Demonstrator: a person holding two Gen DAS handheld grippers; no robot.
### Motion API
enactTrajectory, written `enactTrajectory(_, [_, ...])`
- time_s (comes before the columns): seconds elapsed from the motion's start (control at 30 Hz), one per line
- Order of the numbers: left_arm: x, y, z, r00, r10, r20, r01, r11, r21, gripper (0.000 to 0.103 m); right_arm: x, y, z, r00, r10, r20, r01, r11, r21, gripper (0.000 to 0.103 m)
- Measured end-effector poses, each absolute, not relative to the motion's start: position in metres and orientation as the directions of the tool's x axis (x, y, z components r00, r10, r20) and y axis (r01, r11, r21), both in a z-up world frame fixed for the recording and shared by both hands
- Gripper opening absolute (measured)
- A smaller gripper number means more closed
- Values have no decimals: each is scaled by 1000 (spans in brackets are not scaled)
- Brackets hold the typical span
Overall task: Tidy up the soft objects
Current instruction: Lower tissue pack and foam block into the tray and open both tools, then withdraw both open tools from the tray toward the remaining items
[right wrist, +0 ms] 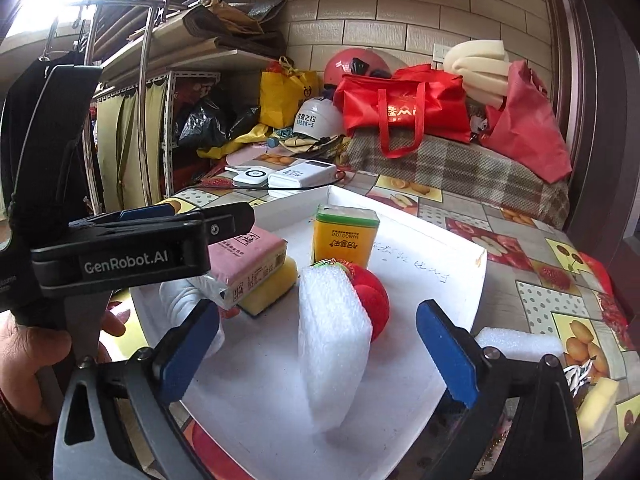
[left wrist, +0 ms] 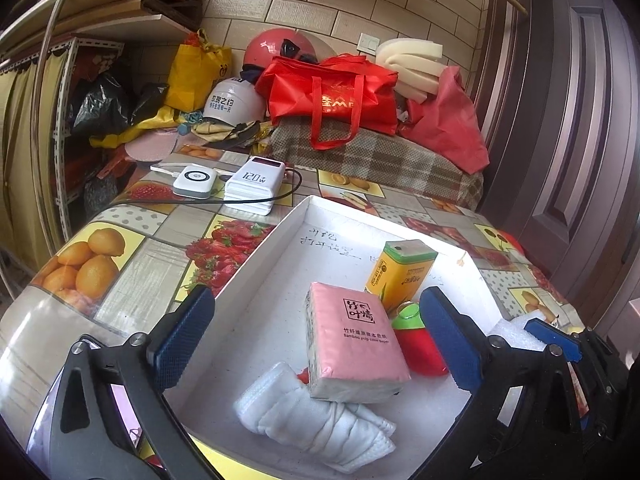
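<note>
Release step: tissue pack (left wrist: 356,344) and foam block (right wrist: 334,344) set inside tray (right wrist: 432,364), left gripper (left wrist: 320,344) and right gripper (right wrist: 320,356) wide and empty; foam piece (right wrist: 520,344) beside tray judged to be fetched next.

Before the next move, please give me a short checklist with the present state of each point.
1. Left gripper open, pads clear of pink tissue pack: ok.
2. Right gripper open, white foam block released: ok.
3. Foam block stands inside white tray: ok.
4. Foam block stable: cannot tell, it leans on the red plush toy.
5. All soft objects in tray: not ok, another foam piece lies outside.
</note>
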State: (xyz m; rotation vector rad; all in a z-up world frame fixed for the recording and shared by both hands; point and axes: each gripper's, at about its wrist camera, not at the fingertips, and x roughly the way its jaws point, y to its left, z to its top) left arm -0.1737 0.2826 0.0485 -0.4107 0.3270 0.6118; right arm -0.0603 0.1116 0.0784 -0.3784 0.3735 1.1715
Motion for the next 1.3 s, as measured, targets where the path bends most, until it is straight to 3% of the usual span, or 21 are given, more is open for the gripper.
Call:
enactTrajectory(0.47, [-185, 276, 53, 767, 533, -358, -632, 726, -271, 103, -51, 81, 81, 333, 831, -444, -923, 383, 24, 102])
enactTrajectory(0.83, [-179, 238, 58, 773, 545, -324, -613, 773, -161, 103, -60, 68, 75, 386, 775, -500, -905, 423, -43, 102])
enactTrajectory(1.0, [-174, 215, 60, 784, 542, -304, -591, 801, -96, 103, -67, 45, 79, 393, 798, -456, -909, 411, -65, 102])
enactTrajectory(1.3, [-168, 188, 62, 820, 492, -294, -529, 847, -58, 103, -42, 7, 83, 386, 820, -423, -894, 446, 50, 103])
